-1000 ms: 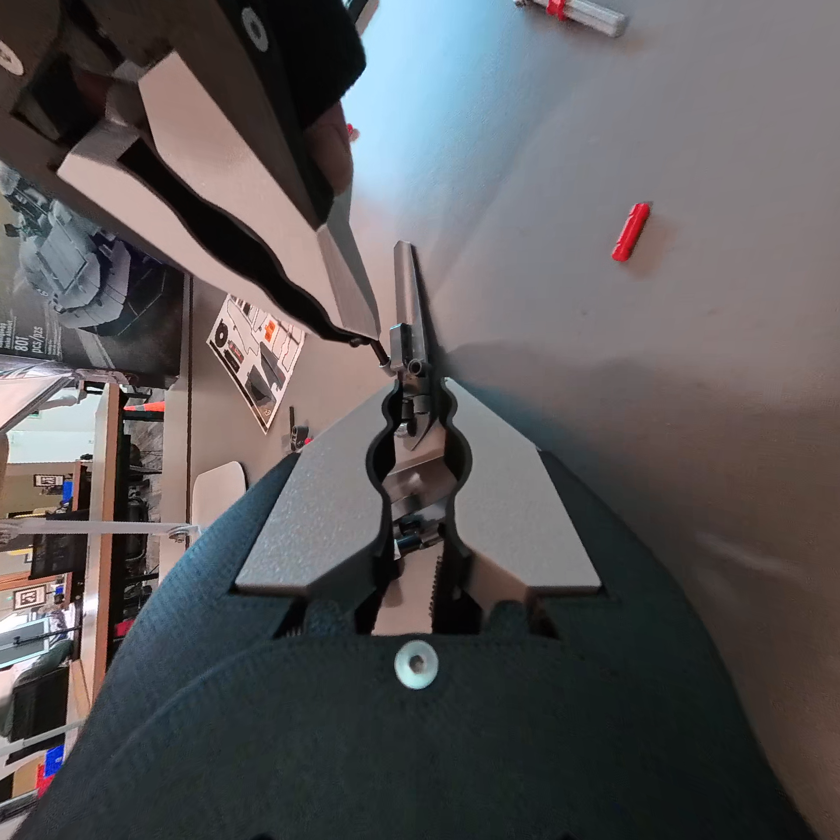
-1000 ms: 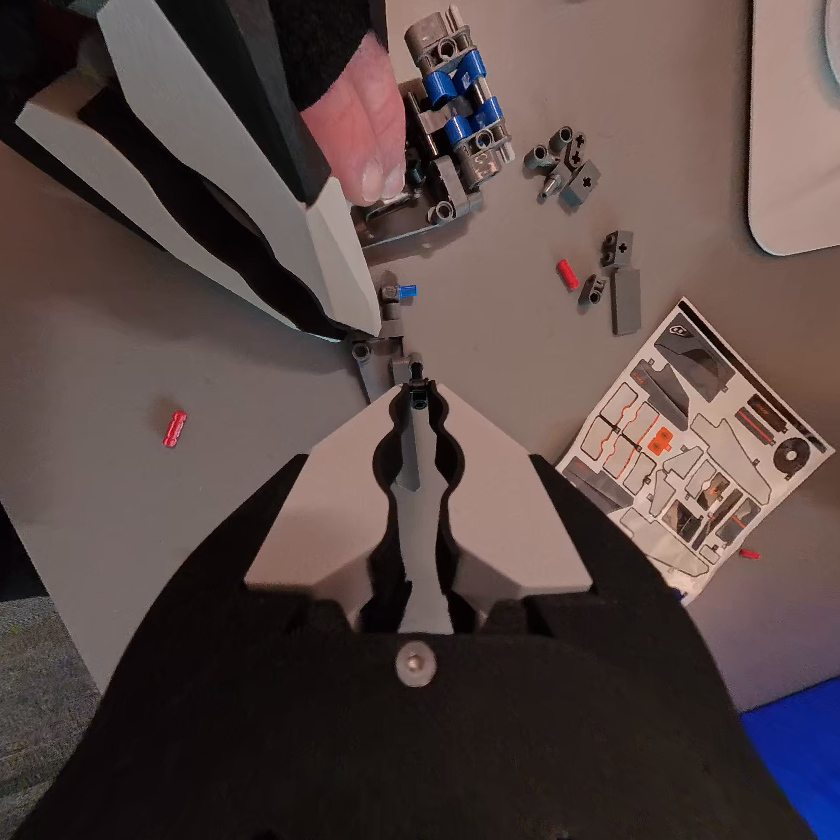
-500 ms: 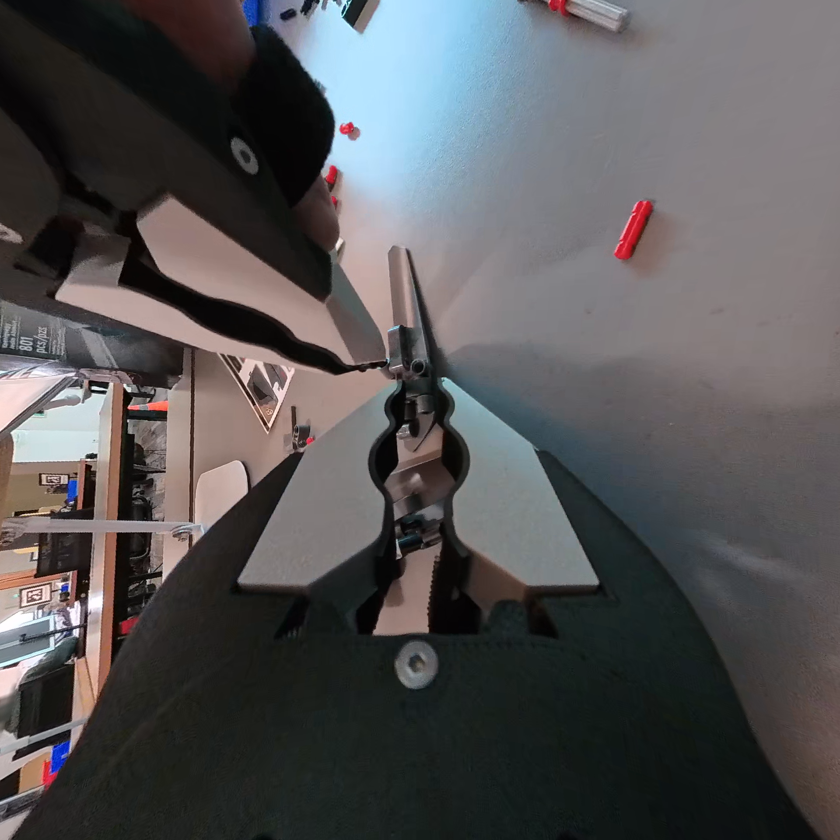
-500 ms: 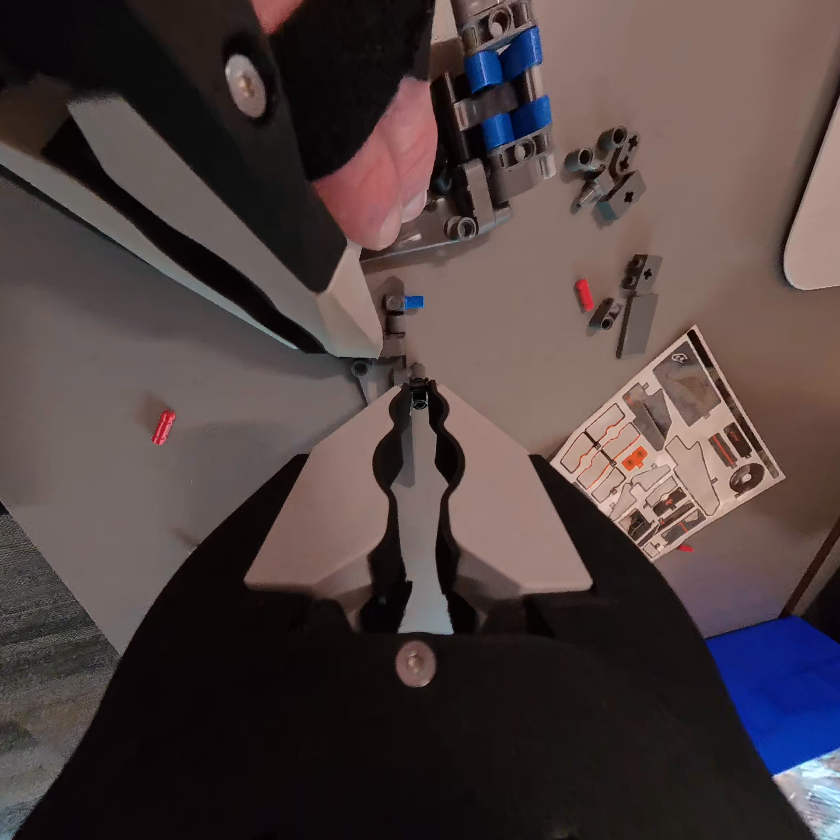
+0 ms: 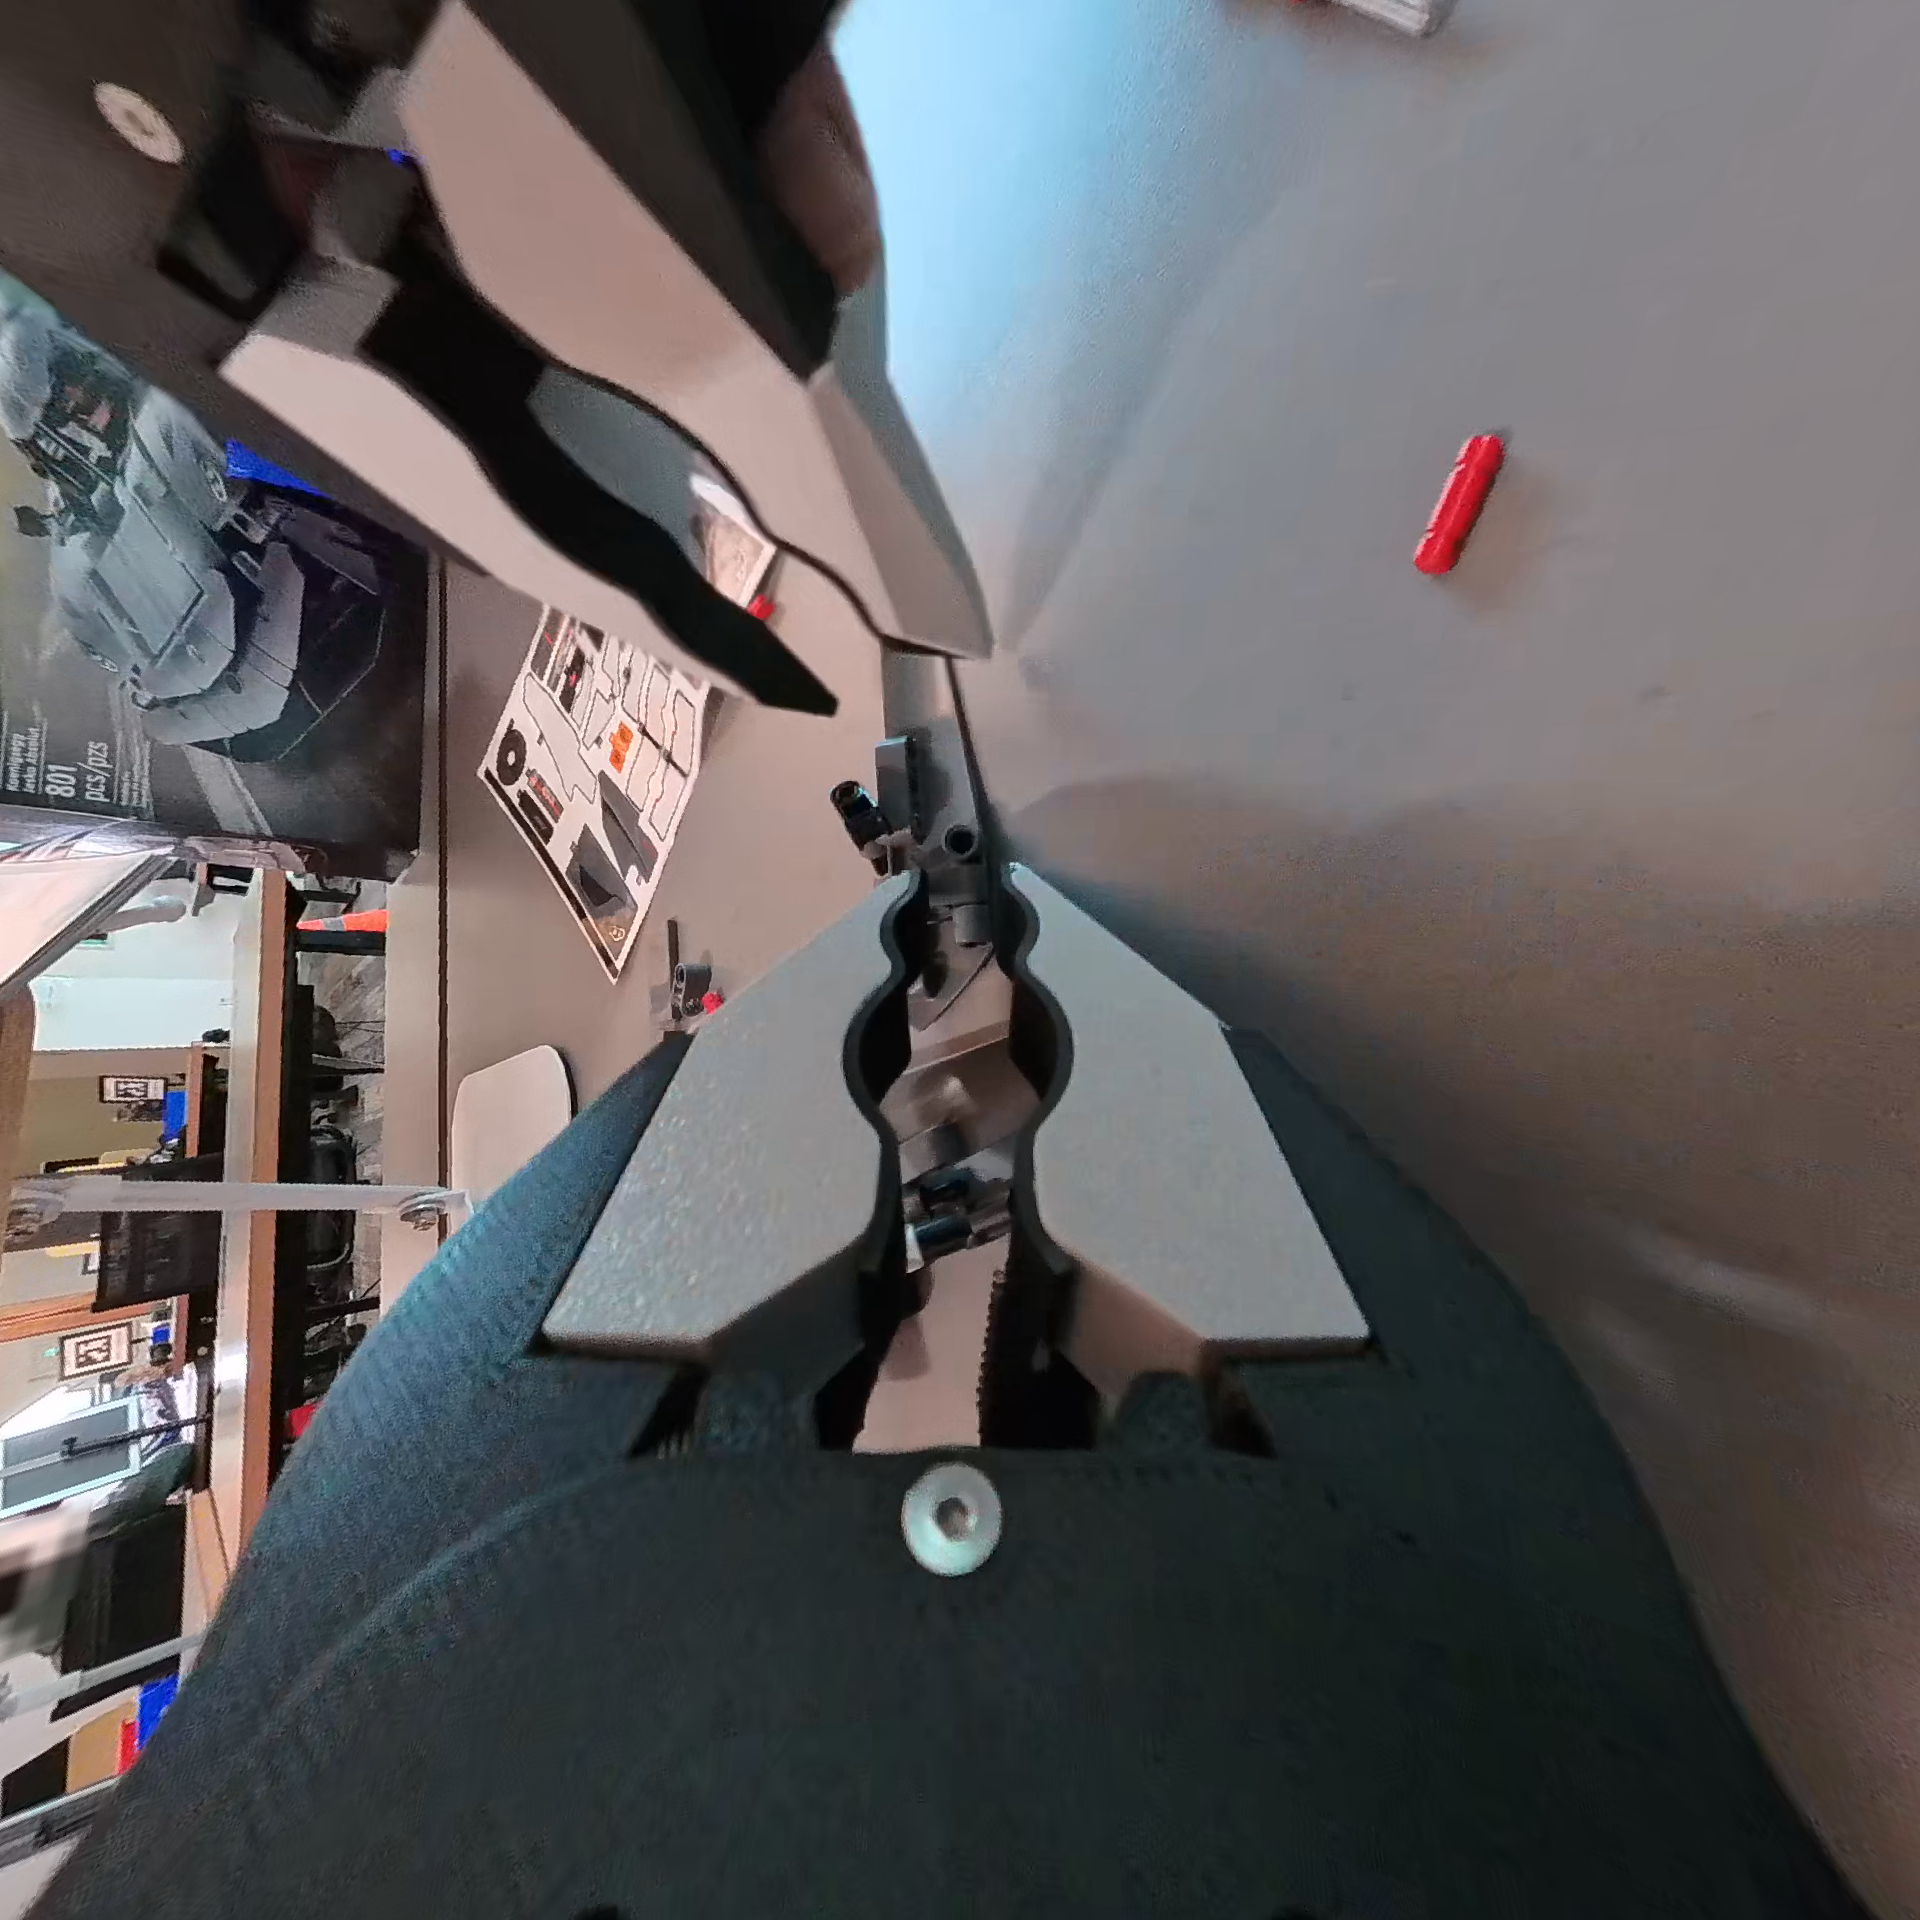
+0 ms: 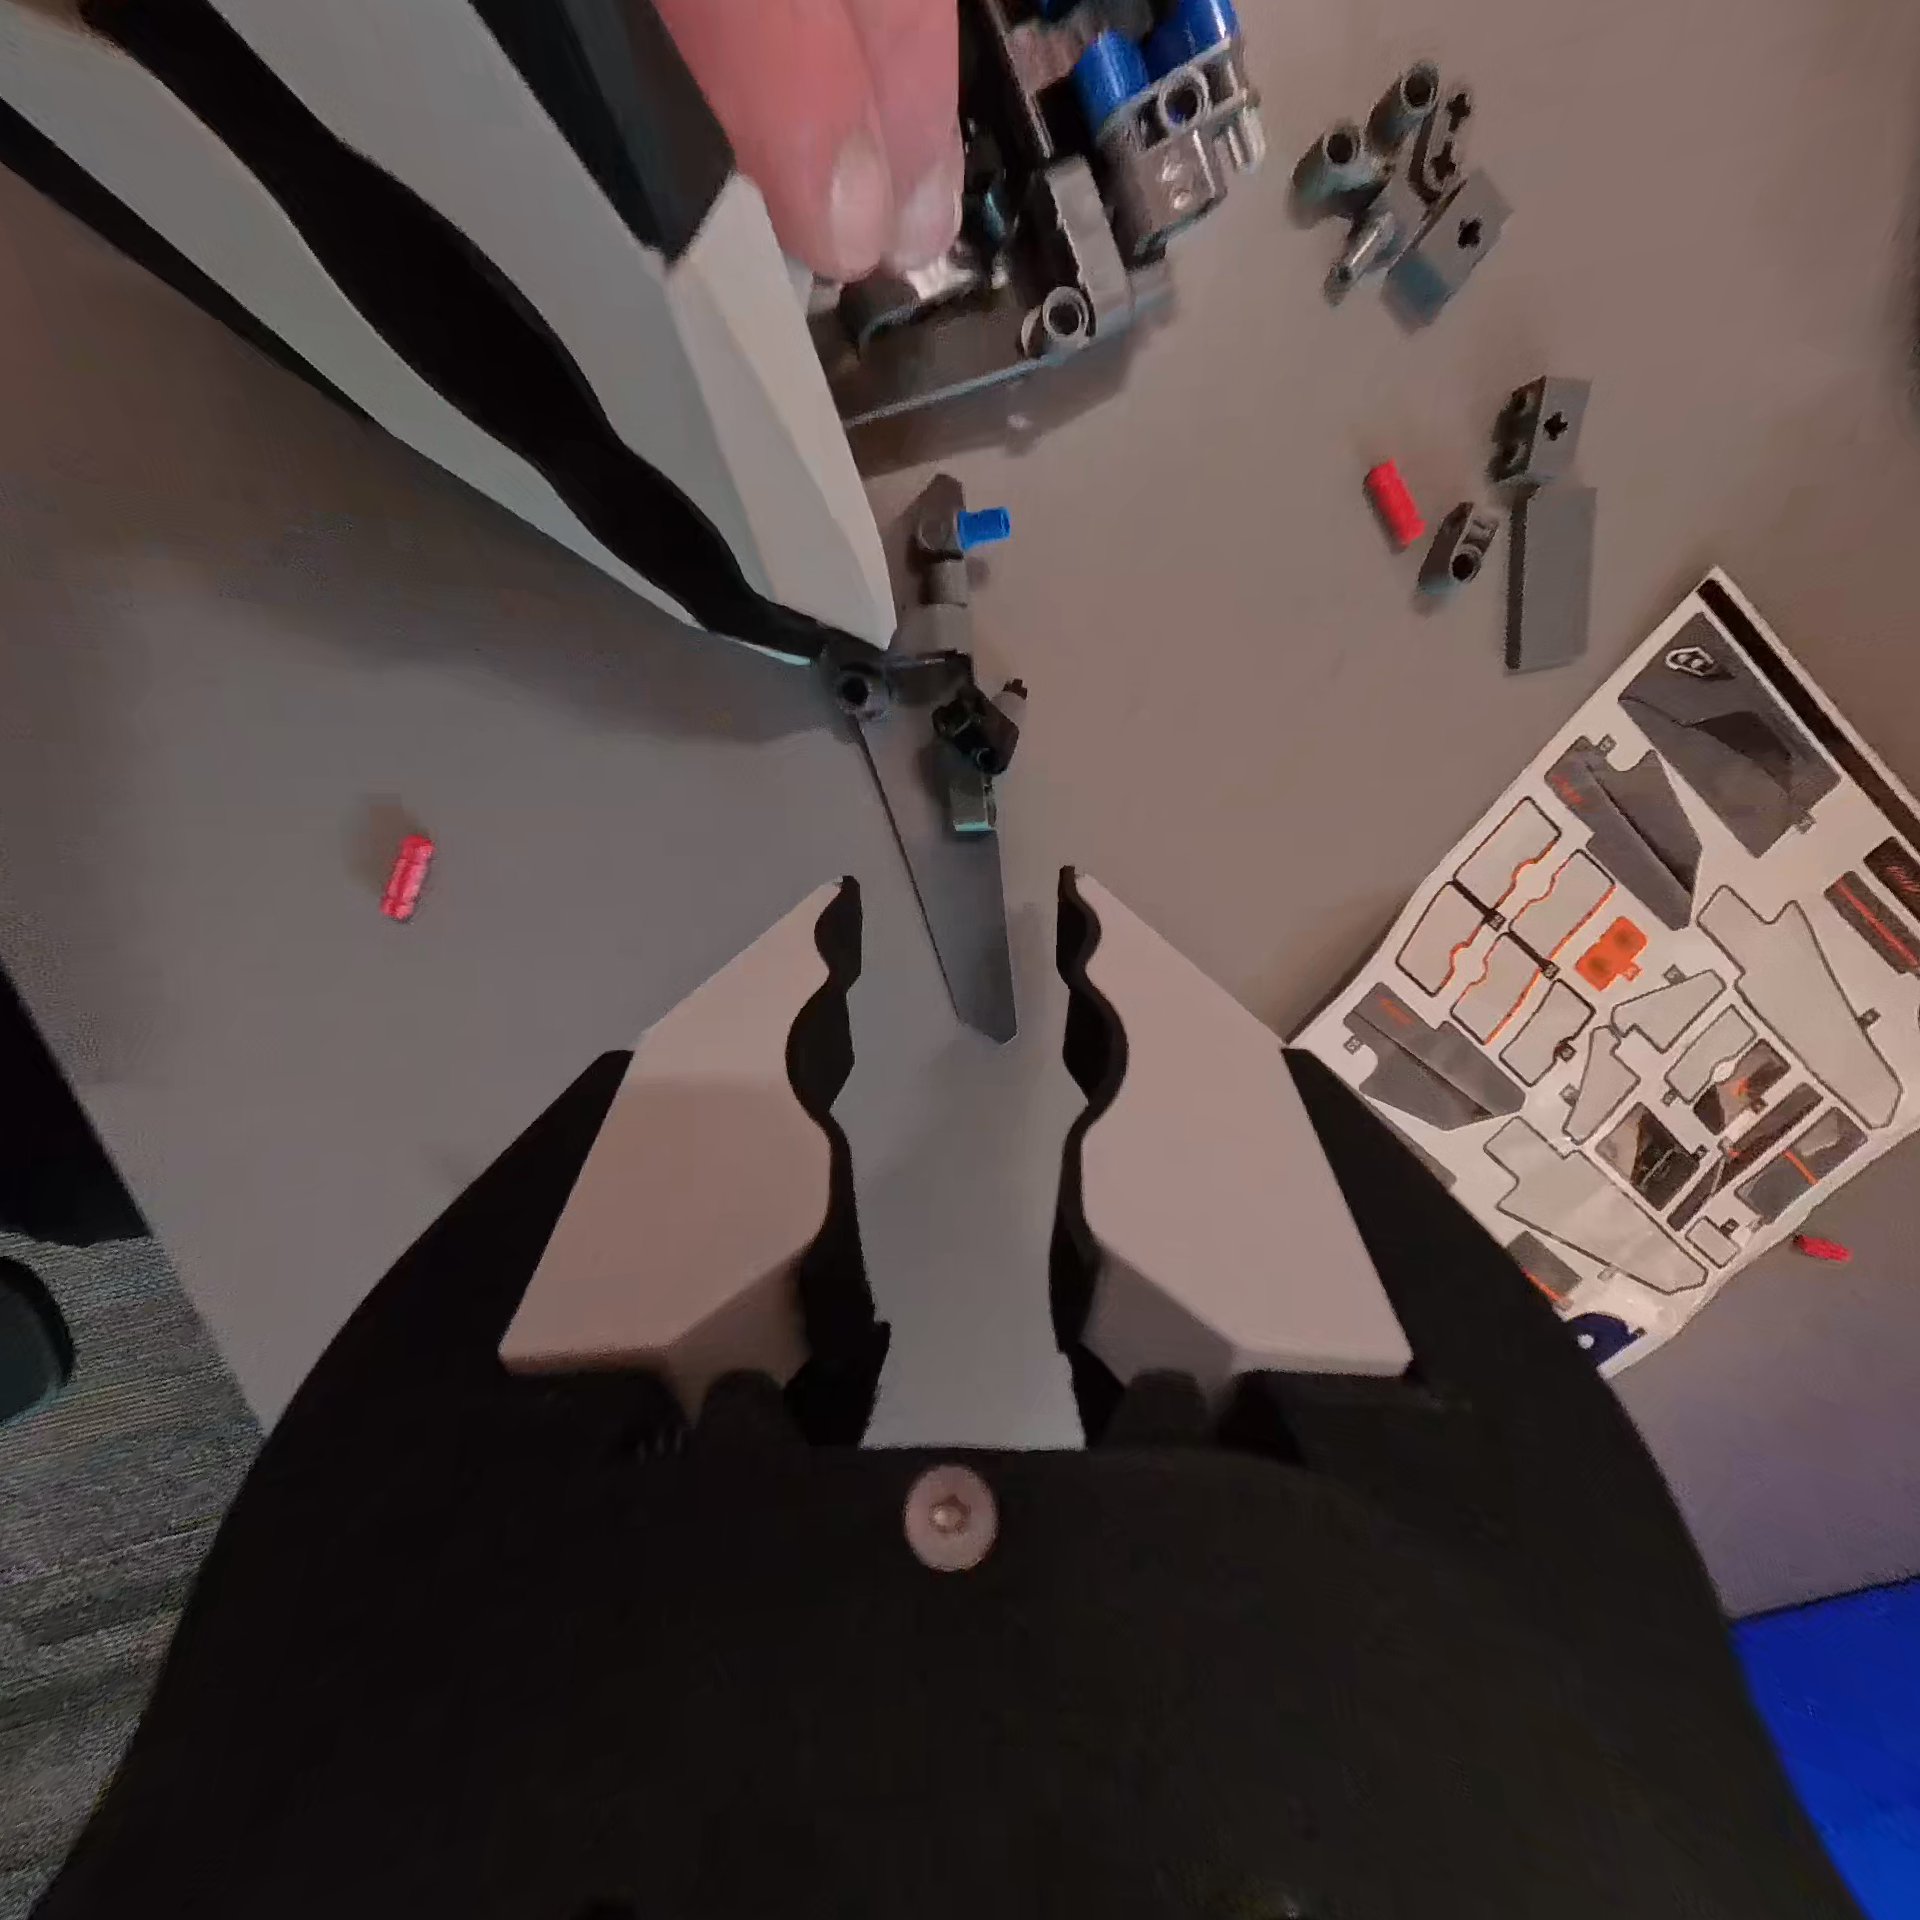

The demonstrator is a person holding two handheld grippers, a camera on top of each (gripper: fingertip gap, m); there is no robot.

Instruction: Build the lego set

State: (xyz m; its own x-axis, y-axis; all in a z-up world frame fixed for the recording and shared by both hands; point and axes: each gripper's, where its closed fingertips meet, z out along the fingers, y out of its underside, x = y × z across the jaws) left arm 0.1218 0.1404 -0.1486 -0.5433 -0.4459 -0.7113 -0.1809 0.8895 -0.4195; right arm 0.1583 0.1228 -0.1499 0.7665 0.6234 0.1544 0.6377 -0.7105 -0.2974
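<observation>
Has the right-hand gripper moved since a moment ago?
Yes. The right gripper has opened and backed away from the small black pin, which sits on the grey piece clamped by the left gripper.

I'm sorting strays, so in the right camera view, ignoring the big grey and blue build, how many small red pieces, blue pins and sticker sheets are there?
Red pieces: 3
Blue pins: 1
Sticker sheets: 1
Total: 5
</observation>
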